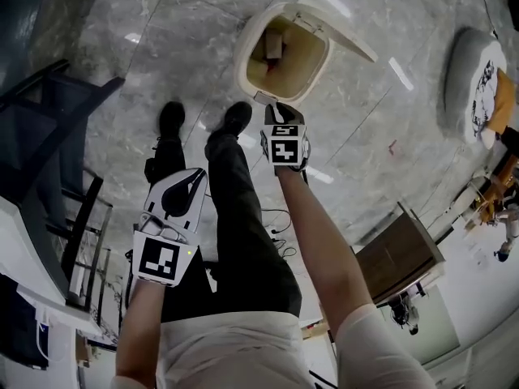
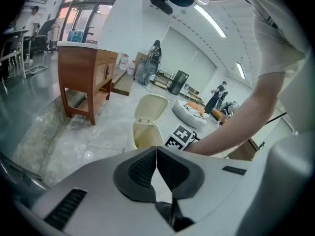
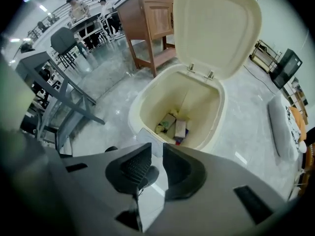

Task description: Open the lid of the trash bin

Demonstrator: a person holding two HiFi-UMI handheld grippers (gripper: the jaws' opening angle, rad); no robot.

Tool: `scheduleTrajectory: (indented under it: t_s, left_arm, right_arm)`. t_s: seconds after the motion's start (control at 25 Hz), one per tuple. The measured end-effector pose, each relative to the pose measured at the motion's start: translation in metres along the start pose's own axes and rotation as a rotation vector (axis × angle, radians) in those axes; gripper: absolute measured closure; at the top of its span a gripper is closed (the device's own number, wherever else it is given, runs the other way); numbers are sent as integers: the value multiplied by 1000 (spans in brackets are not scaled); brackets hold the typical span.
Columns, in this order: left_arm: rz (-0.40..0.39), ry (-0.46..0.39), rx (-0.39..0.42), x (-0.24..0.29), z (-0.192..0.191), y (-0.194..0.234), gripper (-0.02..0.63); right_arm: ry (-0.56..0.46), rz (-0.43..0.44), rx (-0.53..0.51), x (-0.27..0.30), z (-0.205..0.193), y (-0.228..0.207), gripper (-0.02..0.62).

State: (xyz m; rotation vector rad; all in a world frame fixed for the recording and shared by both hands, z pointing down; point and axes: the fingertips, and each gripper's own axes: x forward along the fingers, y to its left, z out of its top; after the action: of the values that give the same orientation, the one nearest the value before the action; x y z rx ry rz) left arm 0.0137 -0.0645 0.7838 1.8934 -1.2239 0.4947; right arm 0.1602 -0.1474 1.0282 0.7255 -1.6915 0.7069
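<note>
Left gripper [image 1: 188,186] hangs low beside the person's leg, well apart from the trash bin [image 1: 243,55]. In the left gripper view its jaws are pressed together at the tips with nothing between them, and the bin [image 2: 142,137] sits far beyond them on the floor.

Trash bin is on the grey marble floor, ahead of the person's shoes. Its lid [image 1: 340,31] is already swung up and back, standing on 2 hinges at the rear rim. The inside is exposed, with a few small boxes [image 3: 174,127] at the bottom.

Right gripper [image 1: 276,113] is just above the bin's near edge. In the right gripper view its jaws are a narrow gap apart and pinch nothing. The bin rim [image 3: 142,107] lies right below and ahead of them, and the lid [image 3: 216,28] stands upright beyond, out of contact.

Lid looks like thin moulded plastic: likely light, stiff and smooth, so a bit slippery. Best hold is probably its free front lip, opposite the hinges. Task looks done, going by how the lid stands.
</note>
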Motion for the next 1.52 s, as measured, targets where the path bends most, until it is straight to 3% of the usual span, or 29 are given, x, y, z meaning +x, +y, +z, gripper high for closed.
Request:
scheduleTrajectory:
  t_s: [0.4, 0.84, 1.08, 1.52]
  left_arm:
    - [5, -22, 51, -16, 40, -18, 588]
    - [25, -75, 61, -55, 110, -61, 588]
    - [30, -120, 82, -78, 152, -75, 588]
    - [24, -171, 146, -125, 213, -89, 588]
  right_arm:
    - [-87, 23, 24, -86, 19, -30, 532]
    - [-246, 76, 0, -215, 71, -44, 551]
    - [-306, 130, 40, -283, 87, -52, 555]
    - [-458, 110, 25, -400, 113, -64, 560]
